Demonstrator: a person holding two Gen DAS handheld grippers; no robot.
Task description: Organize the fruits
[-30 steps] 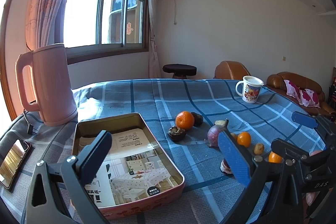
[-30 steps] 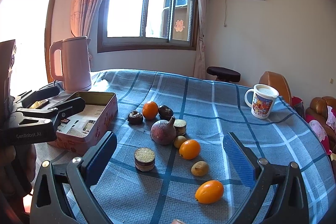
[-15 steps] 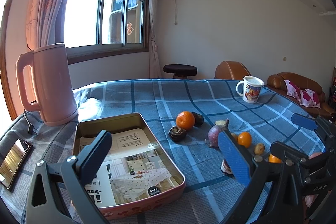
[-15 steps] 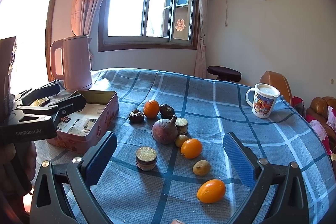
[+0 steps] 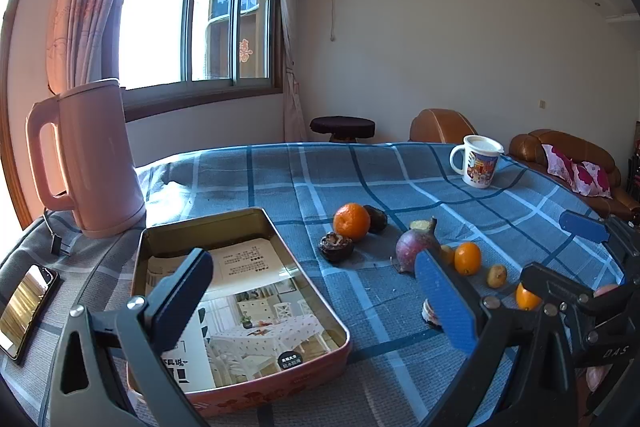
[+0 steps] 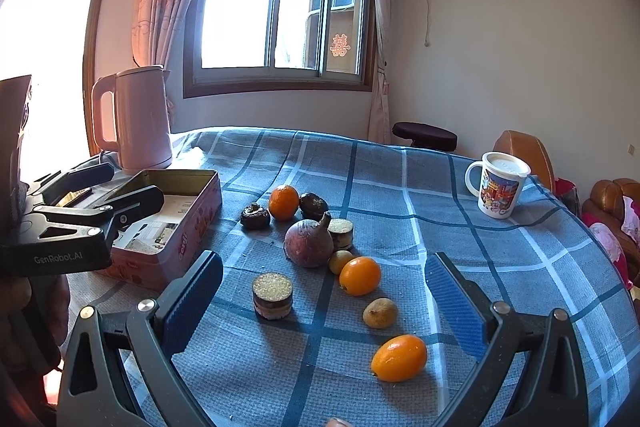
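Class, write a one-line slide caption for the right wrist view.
Open right gripper hovers above scattered fruits on the blue checked tablecloth, beside an open tin box.

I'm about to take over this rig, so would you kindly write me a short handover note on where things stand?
Left gripper: open, empty, over the tin.
Right gripper: open, empty, over the loose fruit.
Tin holds only printed paper; no fruit inside.
On the cloth beside it: round orange, purple root, small orange, oval orange, plus darker pieces.
Done: nothing yet. Left: move every fruit, probably into the tin.
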